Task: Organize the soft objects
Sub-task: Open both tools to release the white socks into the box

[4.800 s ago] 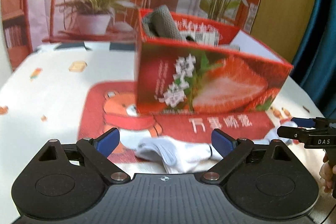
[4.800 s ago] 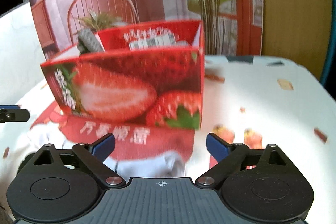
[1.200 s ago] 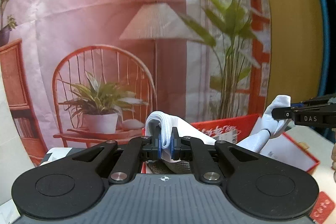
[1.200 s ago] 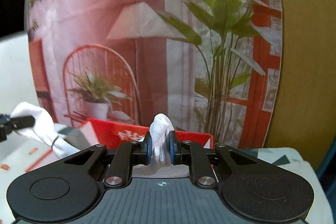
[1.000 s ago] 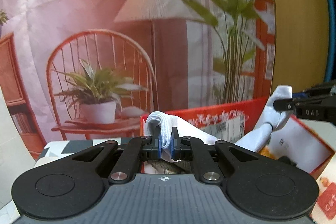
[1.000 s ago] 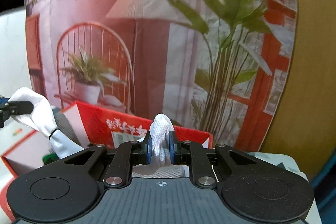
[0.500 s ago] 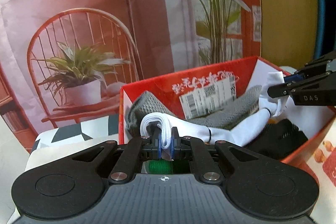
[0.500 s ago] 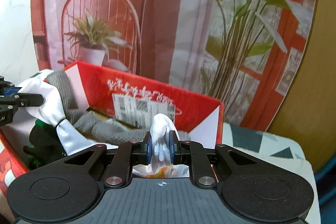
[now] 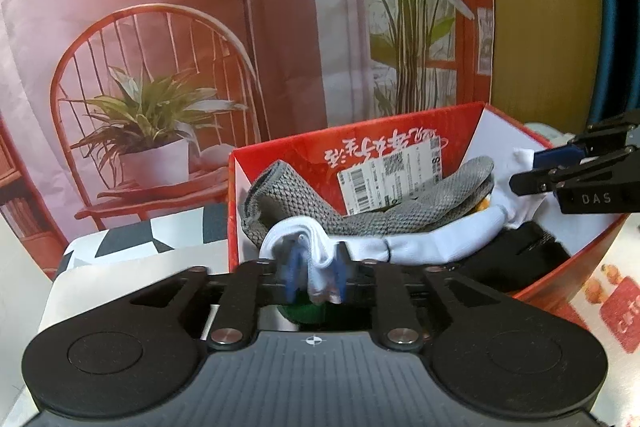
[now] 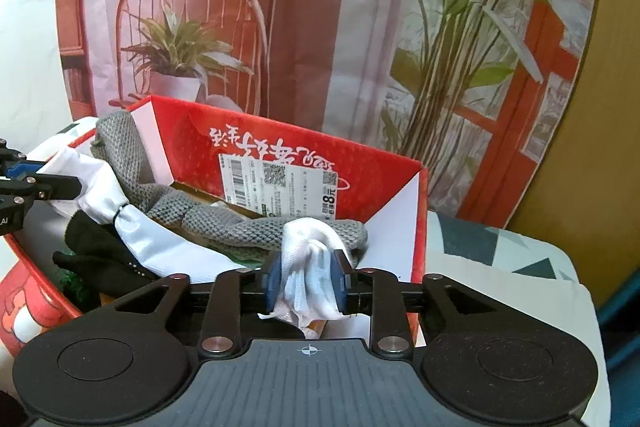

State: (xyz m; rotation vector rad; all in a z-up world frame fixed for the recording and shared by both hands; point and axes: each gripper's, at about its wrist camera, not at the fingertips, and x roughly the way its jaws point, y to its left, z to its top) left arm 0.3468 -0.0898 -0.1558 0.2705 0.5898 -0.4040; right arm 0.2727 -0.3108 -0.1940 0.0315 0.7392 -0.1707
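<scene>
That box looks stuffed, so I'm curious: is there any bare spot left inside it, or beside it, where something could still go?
Inside the red box, only the right-end corner by the white wall looks bare. The middle is crowded: grey knit cloth, black item, and the white sock stretched across. Outside, the tablecloth right of the box is open.

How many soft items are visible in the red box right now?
4: white sock stretched between both grippers, grey knit cloth behind it, black fabric underneath, something green low down. More may be hidden.

Staged home tabletop, printed living-room backdrop (image 9: 240,27), patterned tablecloth (image 10: 500,259), blue curtain (image 9: 612,7)
</scene>
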